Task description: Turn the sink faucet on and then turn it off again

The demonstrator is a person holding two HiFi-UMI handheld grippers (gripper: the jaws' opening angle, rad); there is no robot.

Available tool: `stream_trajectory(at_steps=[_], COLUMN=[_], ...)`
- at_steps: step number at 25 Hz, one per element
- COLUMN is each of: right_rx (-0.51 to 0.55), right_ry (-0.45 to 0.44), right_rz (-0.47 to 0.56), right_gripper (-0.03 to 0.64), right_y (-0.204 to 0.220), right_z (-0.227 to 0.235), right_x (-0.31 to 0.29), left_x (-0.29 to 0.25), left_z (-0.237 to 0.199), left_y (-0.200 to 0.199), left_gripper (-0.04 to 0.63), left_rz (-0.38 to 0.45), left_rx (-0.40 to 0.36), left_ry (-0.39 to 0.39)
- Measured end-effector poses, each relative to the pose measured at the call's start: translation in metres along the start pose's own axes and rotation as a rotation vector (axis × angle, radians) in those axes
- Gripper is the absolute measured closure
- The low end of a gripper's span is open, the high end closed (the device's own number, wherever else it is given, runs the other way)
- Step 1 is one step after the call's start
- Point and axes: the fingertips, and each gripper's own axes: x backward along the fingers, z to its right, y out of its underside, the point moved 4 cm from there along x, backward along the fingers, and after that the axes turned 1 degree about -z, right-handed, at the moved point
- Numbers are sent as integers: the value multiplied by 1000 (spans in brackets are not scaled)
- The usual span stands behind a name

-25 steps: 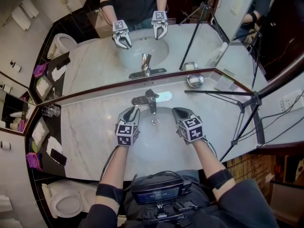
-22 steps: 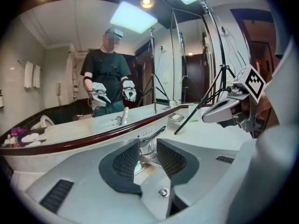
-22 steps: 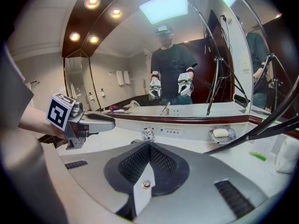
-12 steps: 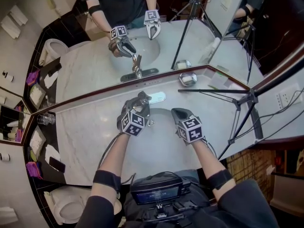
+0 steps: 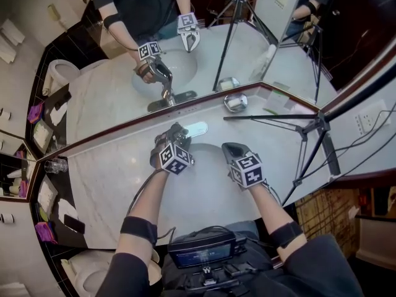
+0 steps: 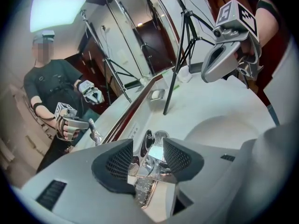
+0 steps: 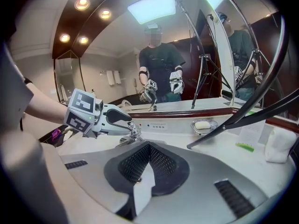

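Left hand-held gripper [image 5: 176, 132] at the faucet lever [image 6: 152, 152].
Jaws just opened, straddling it so I can lift it; right hand-held gripper [image 7: 147, 160] hangs closed, empty.

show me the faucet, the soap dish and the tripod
faucet [image 6: 150, 158], left gripper view, chrome body below the lever
soap dish [image 7: 204, 131], right gripper view, front rim
tripod [image 5: 321, 123], head view, hub where the legs meet
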Motion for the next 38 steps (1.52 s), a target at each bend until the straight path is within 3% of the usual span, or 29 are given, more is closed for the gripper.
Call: stream_trajectory(at_steps=[8,13,29,38], right_rx=[-9,-11,0,-1], right_ry=[2,0,-24,-25], right_rz=[0,-6,-16,-16], right_gripper=[597,597,597,597], right_y=[2,4,1,2], right_z=[3,0,-11,-13], right_x=[0,-2,-14,-14], left_x=[-9,-7,-11,-15], left_z=[11,7,21,38], left_y=[1,1,2,4], left_gripper=[408,463,463,466], left_rz=[-6,1,13,-5], left_rx=[-27,-22,-21,-45], left_ry=[47,35,31,81])
